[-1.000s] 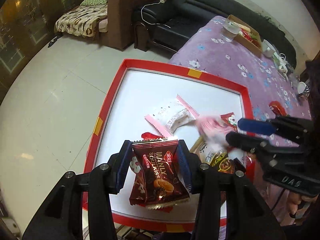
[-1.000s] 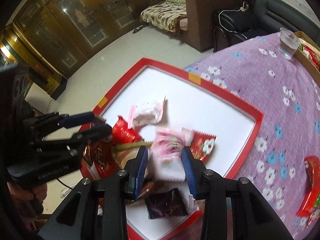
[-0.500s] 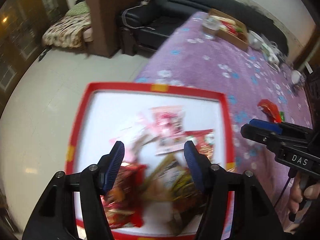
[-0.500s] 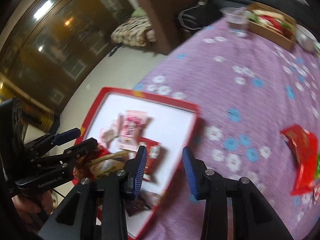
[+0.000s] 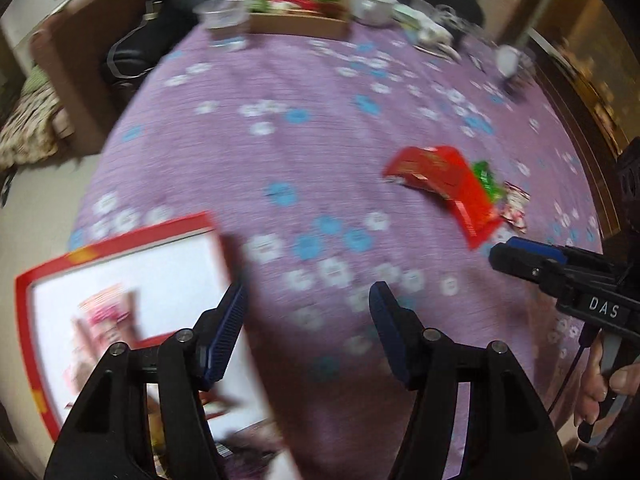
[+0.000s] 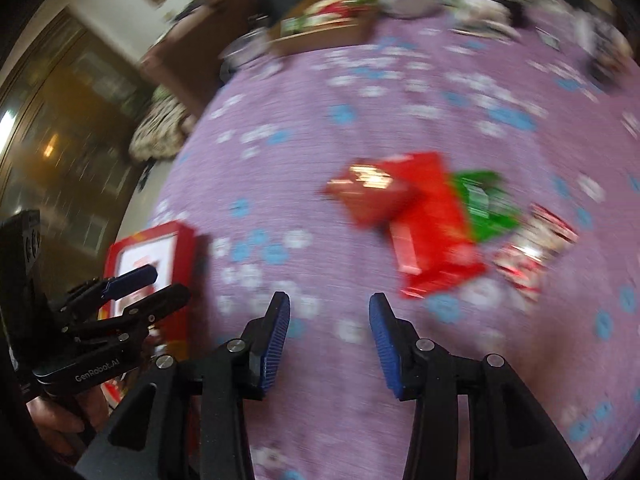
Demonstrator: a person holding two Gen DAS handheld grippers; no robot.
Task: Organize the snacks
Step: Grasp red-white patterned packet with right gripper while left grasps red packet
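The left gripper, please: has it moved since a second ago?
Yes. The left gripper has swung off the red tray, now at lower left, over the purple cloth.

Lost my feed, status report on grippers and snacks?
Both hand-held grippers empty: left open, right opening. Red snack packet loose on purple cloth. Nothing in the way.

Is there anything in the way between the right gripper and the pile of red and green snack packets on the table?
No. The right gripper, jaws opening and empty, faces the snack packets across bare purple tablecloth. Nothing visible lies between them.
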